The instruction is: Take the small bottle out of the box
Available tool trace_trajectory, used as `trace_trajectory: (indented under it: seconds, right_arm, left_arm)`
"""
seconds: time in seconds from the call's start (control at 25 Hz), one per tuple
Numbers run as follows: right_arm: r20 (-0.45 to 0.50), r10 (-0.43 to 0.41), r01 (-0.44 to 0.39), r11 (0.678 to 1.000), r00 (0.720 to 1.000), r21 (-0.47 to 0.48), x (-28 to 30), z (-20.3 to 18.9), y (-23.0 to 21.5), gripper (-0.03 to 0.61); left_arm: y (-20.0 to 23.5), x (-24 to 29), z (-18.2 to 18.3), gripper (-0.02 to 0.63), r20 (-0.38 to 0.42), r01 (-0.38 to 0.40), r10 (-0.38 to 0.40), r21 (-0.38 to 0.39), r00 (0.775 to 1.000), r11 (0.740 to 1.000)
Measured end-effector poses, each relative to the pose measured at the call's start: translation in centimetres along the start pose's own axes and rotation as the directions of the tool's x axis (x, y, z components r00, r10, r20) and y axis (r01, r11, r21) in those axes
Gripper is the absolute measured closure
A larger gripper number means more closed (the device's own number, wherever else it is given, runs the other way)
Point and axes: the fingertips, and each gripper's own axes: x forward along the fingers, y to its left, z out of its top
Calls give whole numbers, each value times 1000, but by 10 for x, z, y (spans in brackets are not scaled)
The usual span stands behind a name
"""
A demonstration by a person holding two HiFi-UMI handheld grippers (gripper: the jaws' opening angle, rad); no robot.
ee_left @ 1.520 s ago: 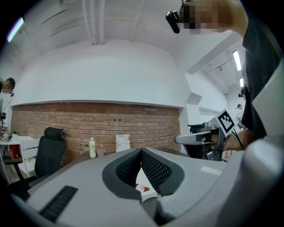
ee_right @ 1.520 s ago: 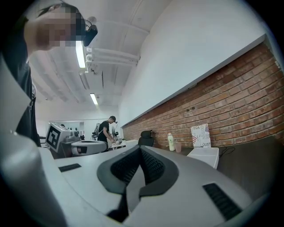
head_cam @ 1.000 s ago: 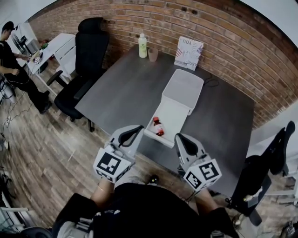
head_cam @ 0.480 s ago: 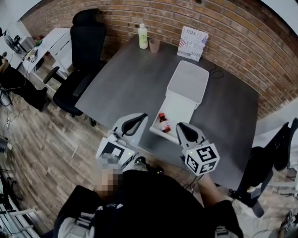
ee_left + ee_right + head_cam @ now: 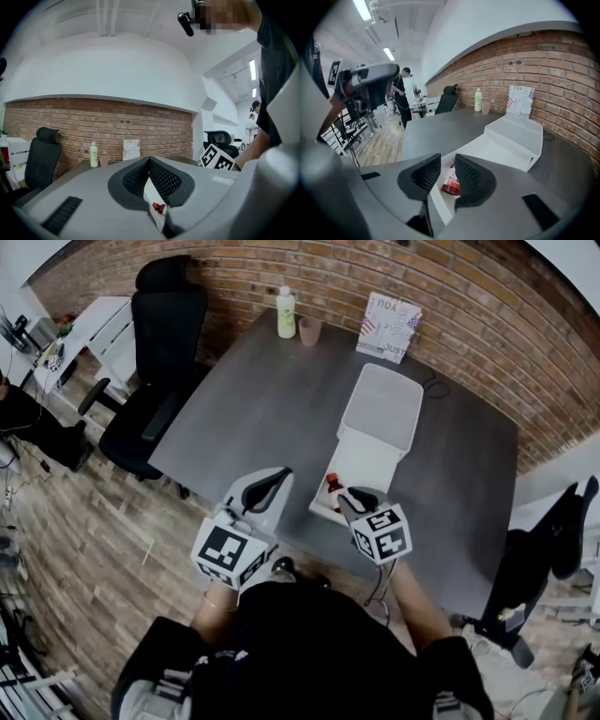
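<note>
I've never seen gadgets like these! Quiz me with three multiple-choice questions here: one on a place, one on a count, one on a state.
1. Where does the small red bottle lie? A) on the chair B) in the white box, at its near end C) beside the cup
2. How many bottles does the grey table carry, box included? A) one B) two C) four
3. The right gripper's jaws are: A) apart, gripping nothing B) clamped on the bottle C) holding the cup
Answers: 1 B, it lies in the open box's tray; 2 B, the small red one plus the green bottle at the table's far edge; 3 A, the jaws have just been opening, the bottle in their gap untouched.
</note>
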Motion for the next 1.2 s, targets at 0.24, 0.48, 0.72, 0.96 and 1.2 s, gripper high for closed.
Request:
trace_trajectory:
  seconds: [0.24,0.48,0.72,0.96,1.2]
  right_arm:
    - [-111,-17,24,997,994,67,27,-18,-13,447]
    - [-198,-24,48,992,980,115,47,-34,-22,425]
    - [-263,-3,46,987,965,157,64,-45,-21,402]
    - [-334,-4,52,990,943,135,76,-53,-24,368]
    - [-401,-6,57,992,916,116,87,-67,-23,357]
  left_arm:
    - [14,-12,-9,617,-15,-28,28,-19,999,999]
    - [22,-26,-19,616,-17,-58,58,-49,998,997]
    - [28,-40,-21,616,-17,-82,81,-59,997,995]
    - [37,-52,-26,616,-21,-114,113,-68,993,991]
    - [43,-57,-29,616,-14,-133,133,-79,991,988]
